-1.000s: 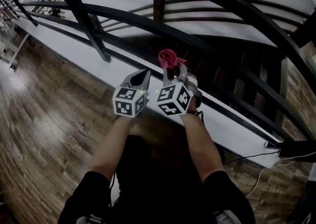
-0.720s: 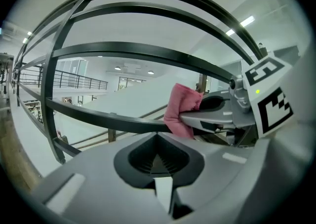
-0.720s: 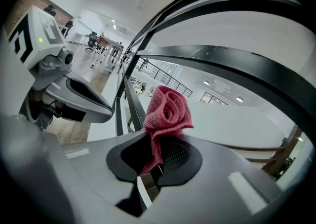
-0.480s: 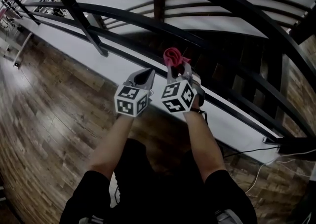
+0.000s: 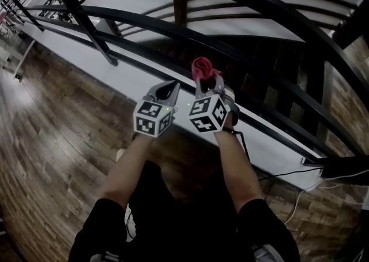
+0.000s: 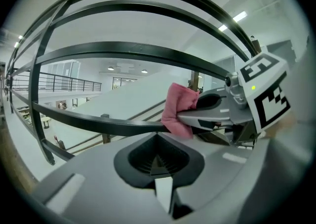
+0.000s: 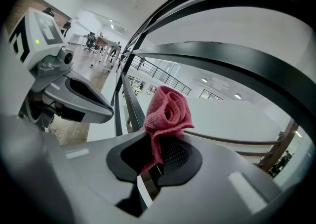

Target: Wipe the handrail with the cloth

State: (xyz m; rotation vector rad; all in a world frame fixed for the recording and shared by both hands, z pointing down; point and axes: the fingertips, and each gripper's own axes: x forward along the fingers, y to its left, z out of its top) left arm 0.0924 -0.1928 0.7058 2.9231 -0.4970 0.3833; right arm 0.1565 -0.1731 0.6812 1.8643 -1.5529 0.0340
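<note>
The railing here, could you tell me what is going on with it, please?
A person stands at a black railing with a gripper in each hand. The right gripper is shut on a bunched pink cloth, held near a rail; whether it touches is unclear. The left gripper, shut and empty, sits close beside it.
</note>
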